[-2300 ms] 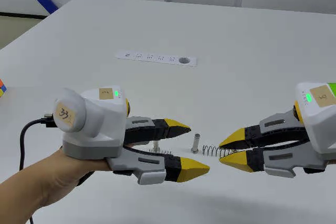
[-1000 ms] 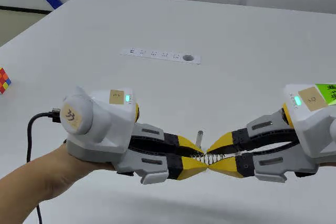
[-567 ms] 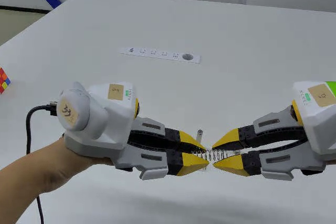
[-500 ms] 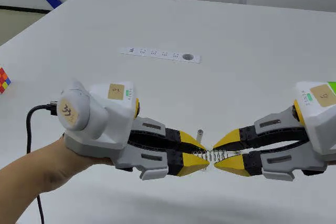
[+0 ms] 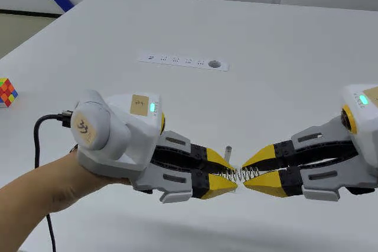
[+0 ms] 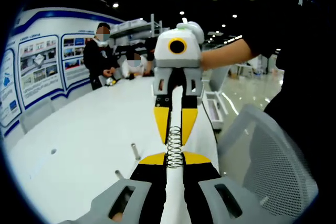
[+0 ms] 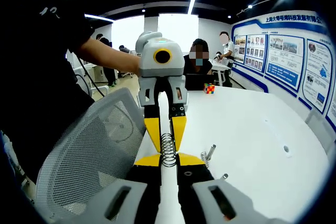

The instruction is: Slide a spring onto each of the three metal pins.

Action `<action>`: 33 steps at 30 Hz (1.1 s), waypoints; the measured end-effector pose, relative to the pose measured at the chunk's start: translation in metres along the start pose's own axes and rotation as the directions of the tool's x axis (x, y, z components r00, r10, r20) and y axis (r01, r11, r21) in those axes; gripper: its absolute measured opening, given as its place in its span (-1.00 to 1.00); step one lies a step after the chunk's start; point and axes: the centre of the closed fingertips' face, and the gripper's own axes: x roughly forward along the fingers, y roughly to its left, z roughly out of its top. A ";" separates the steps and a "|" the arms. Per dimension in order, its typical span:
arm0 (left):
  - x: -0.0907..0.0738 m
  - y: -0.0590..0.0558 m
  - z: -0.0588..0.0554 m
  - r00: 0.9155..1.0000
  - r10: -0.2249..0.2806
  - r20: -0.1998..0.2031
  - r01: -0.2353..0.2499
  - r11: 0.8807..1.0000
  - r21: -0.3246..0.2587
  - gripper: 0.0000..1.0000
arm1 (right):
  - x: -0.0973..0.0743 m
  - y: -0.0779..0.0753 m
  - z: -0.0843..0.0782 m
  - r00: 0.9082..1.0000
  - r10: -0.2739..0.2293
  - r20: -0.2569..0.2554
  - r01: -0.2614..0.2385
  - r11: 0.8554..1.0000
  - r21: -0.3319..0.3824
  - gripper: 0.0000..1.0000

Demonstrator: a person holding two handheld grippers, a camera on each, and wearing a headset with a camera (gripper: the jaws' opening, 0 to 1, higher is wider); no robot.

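1. The spring (image 5: 238, 174) is held in the air over the near middle of the table (image 5: 283, 75), level between the two grippers.
2. The left gripper (image 5: 233, 175) has its jaws closed on the spring's left end. The right gripper (image 5: 244, 174) has its jaws closed on the right end.
3. A pin (image 5: 228, 150) stands upright on the table just behind the spring, toward the far edge. The left gripper's tips are nearer to it.
4. The spring's long axis runs side to side and the pin's runs upward. I judge that one end must be freed and the spring tipped upright before it can drop over the pin.
5. I cannot tell whether anything sits inside the coils.
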 end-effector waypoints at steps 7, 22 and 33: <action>0.001 0.004 0.000 1.000 0.015 -0.008 -0.015 1.000 0.010 -0.80 | -0.002 -0.003 0.022 0.996 -0.014 0.090 0.011 0.999 0.039 -0.78; 0.001 0.007 0.003 0.999 0.039 0.007 -0.039 0.999 -0.011 -0.80 | 0.007 -0.004 0.044 0.989 -0.029 0.145 0.021 0.998 0.058 -0.78; 0.002 0.012 0.003 0.998 0.052 0.021 -0.051 0.998 -0.047 -0.79 | 0.010 -0.009 0.048 0.990 -0.050 0.129 0.042 0.997 0.067 -0.79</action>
